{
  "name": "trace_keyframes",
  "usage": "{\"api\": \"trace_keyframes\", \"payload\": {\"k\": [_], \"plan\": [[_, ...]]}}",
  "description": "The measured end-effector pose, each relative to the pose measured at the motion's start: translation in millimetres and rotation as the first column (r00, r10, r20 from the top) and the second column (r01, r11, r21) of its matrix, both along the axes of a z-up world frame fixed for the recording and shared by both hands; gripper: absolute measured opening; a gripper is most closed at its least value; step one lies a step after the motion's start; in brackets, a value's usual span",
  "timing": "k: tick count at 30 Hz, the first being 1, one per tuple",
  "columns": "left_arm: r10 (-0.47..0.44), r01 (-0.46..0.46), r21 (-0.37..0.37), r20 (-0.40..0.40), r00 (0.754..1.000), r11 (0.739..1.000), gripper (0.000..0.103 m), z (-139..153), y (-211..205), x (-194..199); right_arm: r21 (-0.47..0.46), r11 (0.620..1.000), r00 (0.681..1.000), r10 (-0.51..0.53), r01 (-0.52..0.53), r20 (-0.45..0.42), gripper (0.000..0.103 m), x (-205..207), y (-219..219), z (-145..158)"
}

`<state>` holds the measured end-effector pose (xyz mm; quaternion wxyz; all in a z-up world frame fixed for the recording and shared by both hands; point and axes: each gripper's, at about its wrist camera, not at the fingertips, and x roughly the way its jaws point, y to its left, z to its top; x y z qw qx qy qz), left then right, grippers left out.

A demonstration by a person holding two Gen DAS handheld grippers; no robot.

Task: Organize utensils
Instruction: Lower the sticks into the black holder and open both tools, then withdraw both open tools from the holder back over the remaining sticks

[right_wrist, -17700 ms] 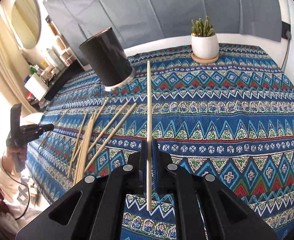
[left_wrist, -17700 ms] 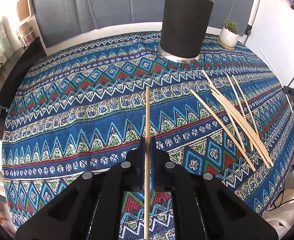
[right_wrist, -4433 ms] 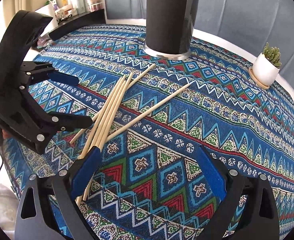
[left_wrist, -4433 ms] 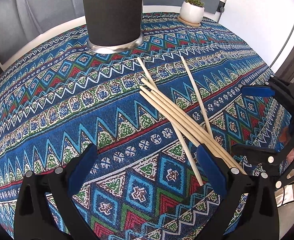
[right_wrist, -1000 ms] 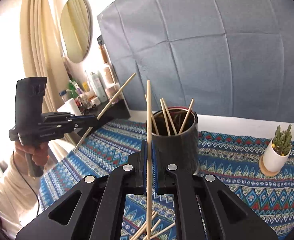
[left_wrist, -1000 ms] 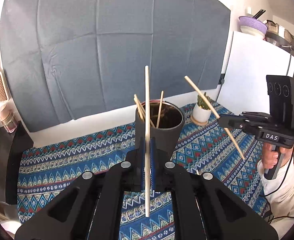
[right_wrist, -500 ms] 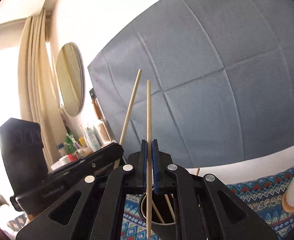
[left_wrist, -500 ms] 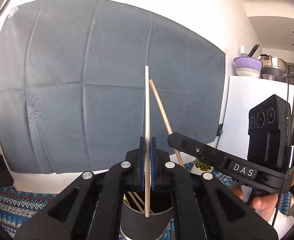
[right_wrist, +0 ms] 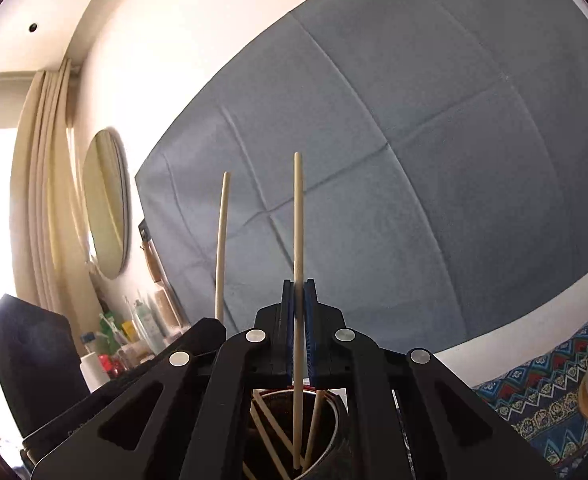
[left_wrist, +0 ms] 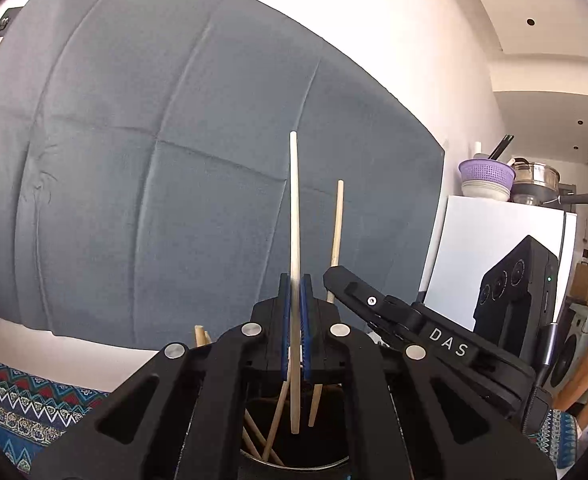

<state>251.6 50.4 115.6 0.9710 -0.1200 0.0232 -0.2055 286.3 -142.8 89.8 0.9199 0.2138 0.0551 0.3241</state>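
Each gripper clamps an upright chopstick over the holder.

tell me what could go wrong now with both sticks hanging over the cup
The two grippers crowd one opening: the right gripper sits right beside the left gripper, so they could knock together. The cup already holds crossed sticks, which may snag the right-held stick and tip it out when dropped.
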Motion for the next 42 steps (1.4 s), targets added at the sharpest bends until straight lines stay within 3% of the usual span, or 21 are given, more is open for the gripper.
{"api": "trace_keyframes", "payload": {"k": [5, 8, 17, 19, 21, 22, 25, 27, 29, 33, 38, 42], "plan": [[-0.032, 0.032, -0.034, -0.018, 0.999, 0.999, 0.005, -4.1, 7.7, -0.1, -0.1, 0.995, 1.0, -0.002, 0.002, 0.008, 0.005, 1.1, 11.1, -2.3], [-0.035, 0.035, -0.018, -0.012, 0.999, 0.999, 0.005, -6.2, 8.1, 0.1, -0.137, 0.991, 1.0, -0.001, 0.005, 0.026, 0.005, -3.7, 10.9, -1.8], [-0.01, 0.01, 0.011, 0.01, 1.0, 1.0, 0.007, -4.9, 11.9, -3.6, -0.149, 0.989, 0.999, 0.003, 0.003, 0.037, 0.009, -14.9, 5.4, 3.7], [-0.003, 0.003, 0.005, 0.012, 1.0, 1.0, 0.018, -2.9, 15.5, -4.4, -0.15, 0.989, 0.999, -0.005, 0.012, 0.046, 0.009, -16.7, 3.0, 7.2], [0.005, -0.005, -0.01, 0.013, 1.0, 1.0, 0.031, -0.2, 19.7, -5.8, -0.142, 0.99, 0.999, -0.016, 0.023, 0.049, 0.026, -18.4, -1.5, 10.5], [0.011, -0.011, -0.013, 0.014, 1.0, 1.0, 0.032, 1.6, 21.5, -6.7, -0.133, 0.991, 0.998, -0.024, 0.031, 0.054, 0.037, -20.0, -4.2, 12.1], [0.041, -0.041, -0.008, 0.018, 0.999, 0.999, 0.051, 7.2, 25.7, -9.6, -0.132, 0.99, 0.996, -0.041, 0.051, 0.076, 0.041, -24.5, -10.4, 18.3], [0.049, -0.048, -0.012, 0.026, 0.998, 0.999, 0.067, 11.4, 29.5, -12.7, -0.15, 0.985, 0.993, -0.078, 0.091, 0.092, 0.051, -27.9, -13.2, 22.9], [0.05, -0.049, -0.021, 0.018, 0.999, 0.999, 0.078, 16.5, 33.1, -14.0, -0.143, 0.983, 0.99, -0.103, 0.117, 0.097, 0.07, -30.7, -18.5, 26.8], [0.091, -0.091, -0.008, 0.012, 0.996, 0.996, 0.097, 25.0, 35.2, -18.4, -0.138, 0.981, 0.988, -0.123, 0.135, 0.091, 0.088, -35.0, -24.8, 33.5], [0.125, -0.124, 0.037, -0.014, 0.992, 0.992, 0.097, 40.4, 29.4, -26.1, -0.188, 0.97, 0.987, -0.14, 0.153, 0.077, 0.089, -40.4, -21.2, 44.0], [0.098, -0.094, 0.059, -0.062, 0.993, 0.994, 0.097, 54.0, 23.9, -31.1, -0.21, 0.966, 0.989, -0.144, 0.149, 0.039, 0.09, -43.5, -19.9, 51.5]]}}
